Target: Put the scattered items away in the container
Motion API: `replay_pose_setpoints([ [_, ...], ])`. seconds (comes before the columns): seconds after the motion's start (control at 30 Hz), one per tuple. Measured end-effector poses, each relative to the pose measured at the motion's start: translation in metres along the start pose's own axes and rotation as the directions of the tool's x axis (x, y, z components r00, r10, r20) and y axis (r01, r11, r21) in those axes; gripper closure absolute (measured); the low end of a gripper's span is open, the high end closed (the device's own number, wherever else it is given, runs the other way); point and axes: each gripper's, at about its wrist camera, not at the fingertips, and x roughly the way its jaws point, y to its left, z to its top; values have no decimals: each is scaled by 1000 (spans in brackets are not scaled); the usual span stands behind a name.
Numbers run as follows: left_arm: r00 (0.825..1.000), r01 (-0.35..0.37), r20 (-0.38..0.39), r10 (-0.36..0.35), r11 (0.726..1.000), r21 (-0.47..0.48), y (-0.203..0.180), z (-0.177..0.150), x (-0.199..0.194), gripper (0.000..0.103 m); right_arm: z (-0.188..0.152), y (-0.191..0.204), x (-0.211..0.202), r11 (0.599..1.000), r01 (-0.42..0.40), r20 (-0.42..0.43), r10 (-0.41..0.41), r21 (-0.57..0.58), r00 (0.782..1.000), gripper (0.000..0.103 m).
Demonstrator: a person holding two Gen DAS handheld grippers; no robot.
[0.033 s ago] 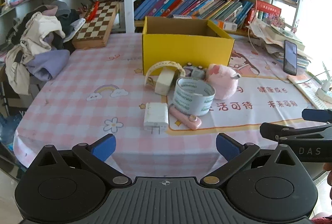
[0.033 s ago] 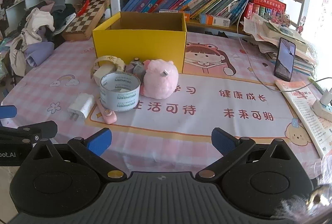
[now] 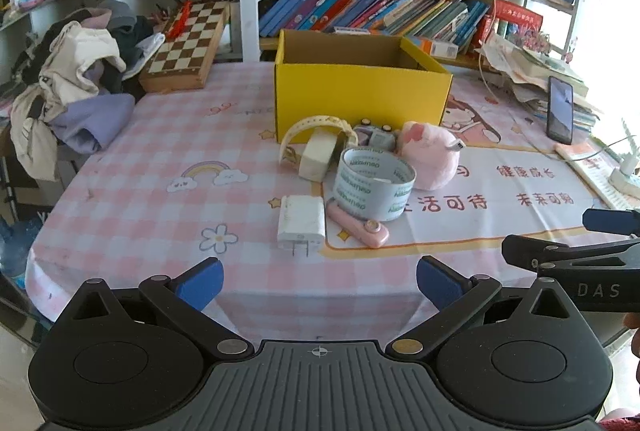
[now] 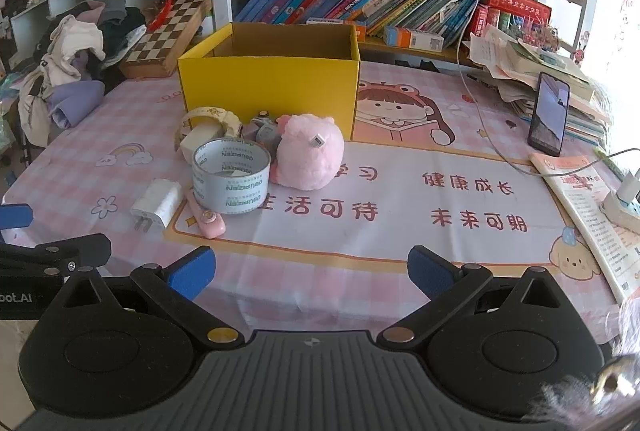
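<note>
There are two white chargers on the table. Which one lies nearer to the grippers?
The white plug charger, lying flat with its prongs toward the cameras, left of the tape roll. The other white charger sits farther back, under the cream strap near the yellow box.

Box (image 3: 358, 103): matt yellow cardboard. Tape roll (image 3: 374, 183): glossy plastic. Toy (image 3: 432, 155): fluffy pink plush. Charger (image 3: 301, 218): smooth white plastic. Worktop cover (image 3: 160, 167): smooth checked cloth.

The tape roll (image 3: 374, 183) sits before the box (image 3: 360, 99) (charger (image 3: 301, 218) left, plush (image 3: 430, 155) right).
</note>
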Motion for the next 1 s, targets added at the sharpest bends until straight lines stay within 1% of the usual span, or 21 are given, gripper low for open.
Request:
replay_pose_setpoints([
  [0.2, 1000, 16, -6, -16, 1000, -12, 1, -3, -1, 0, 2, 3, 3, 1000, -4, -6, 4, -2, 1000, 0],
  [0.27, 1000, 5, -23, -5, 1000, 1, -2, -1, 5, 0, 2, 3, 1, 1000, -5, -5, 5, -1, 1000, 0],
  [0.57, 1000, 5, -19, -5, 1000, 0, 4, -1, 3, 0, 2, 5, 1, 1000, 2, -2, -2, -6, 1000, 0],
  [1.0, 999, 17, -29, -16, 1000, 14, 1, 0, 5, 0, 2, 6, 3, 1000, -1, -8, 1, -13, 1000, 0],
])
